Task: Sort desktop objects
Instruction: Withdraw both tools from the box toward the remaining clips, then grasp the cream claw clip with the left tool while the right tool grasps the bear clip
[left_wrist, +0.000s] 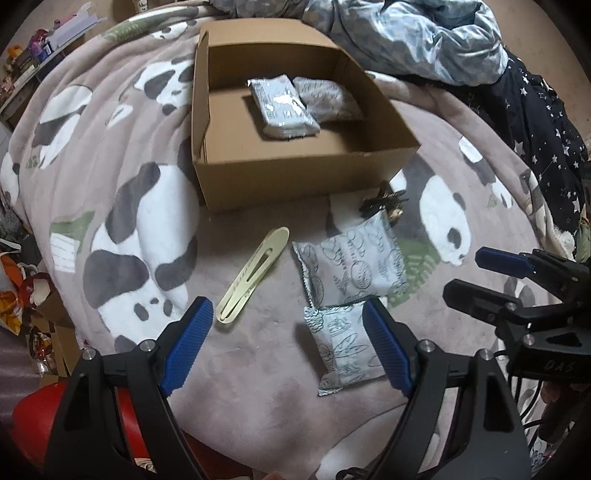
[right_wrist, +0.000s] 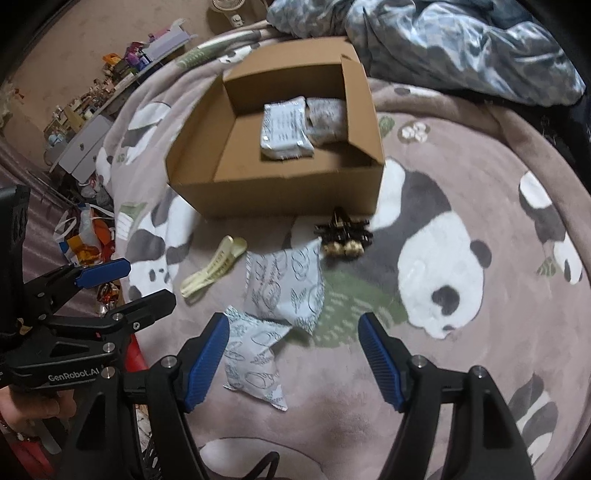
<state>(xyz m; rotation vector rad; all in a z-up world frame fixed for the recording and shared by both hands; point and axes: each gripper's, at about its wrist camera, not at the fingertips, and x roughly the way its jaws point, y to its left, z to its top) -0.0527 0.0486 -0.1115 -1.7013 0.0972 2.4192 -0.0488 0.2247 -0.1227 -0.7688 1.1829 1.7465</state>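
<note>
An open cardboard box (left_wrist: 295, 177) (right_wrist: 280, 192) sits on a panda-print blanket and holds two grey-white packets (left_wrist: 282, 105) (right_wrist: 286, 127). In front of it lie two more printed packets, one farther (left_wrist: 351, 267) (right_wrist: 286, 286) and one nearer (left_wrist: 341, 347) (right_wrist: 255, 363), a cream hair clip (left_wrist: 255, 269) (right_wrist: 214, 271) and a dark claw clip (left_wrist: 382, 203) (right_wrist: 343, 232). My left gripper (left_wrist: 288, 347) is open and empty, above the blanket with its right finger beside the nearer packet. My right gripper (right_wrist: 293, 365) is open and empty, just right of that packet.
A crumpled blue-grey duvet (left_wrist: 406, 33) (right_wrist: 443, 48) lies behind the box. A dark starry cloth (left_wrist: 535, 122) is at the right. A cluttered shelf (right_wrist: 92, 110) and bags (right_wrist: 85, 236) are off the bed's left edge.
</note>
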